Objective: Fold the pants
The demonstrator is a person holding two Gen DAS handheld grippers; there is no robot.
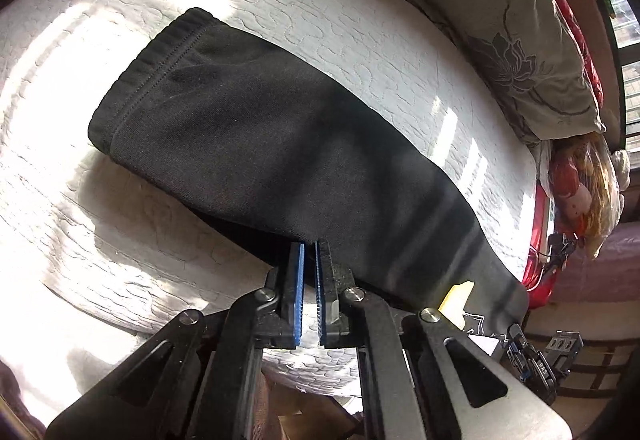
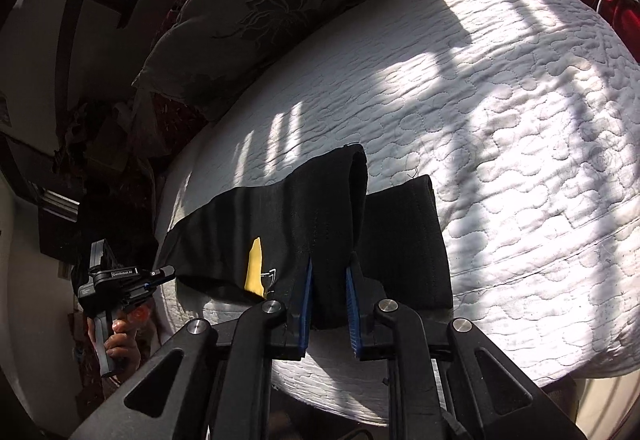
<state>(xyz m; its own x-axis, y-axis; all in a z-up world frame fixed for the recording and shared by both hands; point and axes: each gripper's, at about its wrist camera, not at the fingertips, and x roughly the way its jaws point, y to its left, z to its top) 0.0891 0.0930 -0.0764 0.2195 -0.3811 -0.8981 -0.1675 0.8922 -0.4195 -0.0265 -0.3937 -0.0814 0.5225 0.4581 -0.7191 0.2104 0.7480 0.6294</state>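
Observation:
Black pants (image 1: pixel 280 144) lie on the white quilted mattress (image 1: pixel 80 232), ribbed waistband at the far left, a yellow patch (image 1: pixel 456 294) near the leg end. My left gripper (image 1: pixel 310 246) sits at the pants' near edge, its blue pads (image 1: pixel 297 280) nearly closed with white mattress showing in the gap. In the right wrist view the pants (image 2: pixel 248 232) lie folded over. My right gripper (image 2: pixel 329 268) is shut on a bunched fold of the black cloth between its blue pads (image 2: pixel 306 292). The left gripper (image 2: pixel 120 280) shows in a hand at the left.
A grey floral pillow (image 1: pixel 500 20) lies along the mattress' far side, also in the right wrist view (image 2: pixel 260 8). A red cloth and a bag of stuff (image 1: pixel 580 200) sit at the bed's right end. The mattress edge (image 2: pixel 480 380) drops off near me.

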